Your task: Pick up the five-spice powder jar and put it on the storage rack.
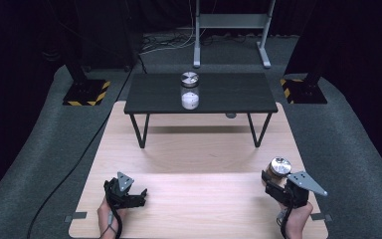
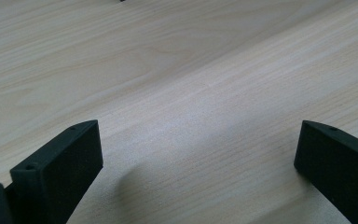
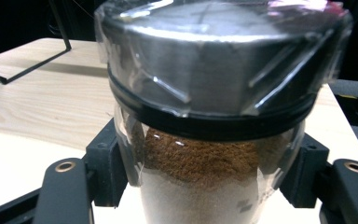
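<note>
The right claw [image 1: 273,180] is clamped on the brown-powder jar [image 3: 205,154], which stands upright between its jaws, so the carry seems under way, likely toward the black shelf [image 1: 229,94] far ahead, while the left claw [image 1: 138,191] rests open on the tabletop [image 2: 177,93].

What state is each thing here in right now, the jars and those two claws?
Jar of brown powder: lid on, gripped by the right claw, upright.
Jar of white powder: lid on, standing upright on the black side table.
Left claw: open, nothing between its jaws, low over the wooden table.
</note>
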### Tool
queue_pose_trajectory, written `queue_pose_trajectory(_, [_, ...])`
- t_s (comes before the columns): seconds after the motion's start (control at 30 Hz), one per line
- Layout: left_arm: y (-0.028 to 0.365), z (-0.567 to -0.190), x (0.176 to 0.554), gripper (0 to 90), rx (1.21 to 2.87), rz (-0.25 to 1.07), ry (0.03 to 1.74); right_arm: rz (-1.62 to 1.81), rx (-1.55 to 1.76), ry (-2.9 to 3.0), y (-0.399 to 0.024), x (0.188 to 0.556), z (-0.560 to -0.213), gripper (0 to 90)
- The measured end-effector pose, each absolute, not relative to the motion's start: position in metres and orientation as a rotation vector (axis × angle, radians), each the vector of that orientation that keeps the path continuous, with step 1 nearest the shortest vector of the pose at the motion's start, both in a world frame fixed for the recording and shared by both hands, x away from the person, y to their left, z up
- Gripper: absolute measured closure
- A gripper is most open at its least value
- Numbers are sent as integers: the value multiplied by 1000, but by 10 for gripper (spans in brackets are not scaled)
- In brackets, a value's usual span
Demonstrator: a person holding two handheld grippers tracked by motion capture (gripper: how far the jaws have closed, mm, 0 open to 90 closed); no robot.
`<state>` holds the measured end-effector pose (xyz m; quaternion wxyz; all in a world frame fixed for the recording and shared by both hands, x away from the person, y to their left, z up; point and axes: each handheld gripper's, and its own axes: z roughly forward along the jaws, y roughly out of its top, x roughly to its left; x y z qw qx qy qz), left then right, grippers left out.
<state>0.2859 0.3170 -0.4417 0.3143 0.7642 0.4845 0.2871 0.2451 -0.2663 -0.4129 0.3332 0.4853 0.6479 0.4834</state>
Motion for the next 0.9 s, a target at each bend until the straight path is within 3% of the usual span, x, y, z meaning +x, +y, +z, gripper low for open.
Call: queue_pose_trajectory(0.9, [318,-441,287,5,2014,748,1277,1294,1169,1695,-262,275,-368,300])
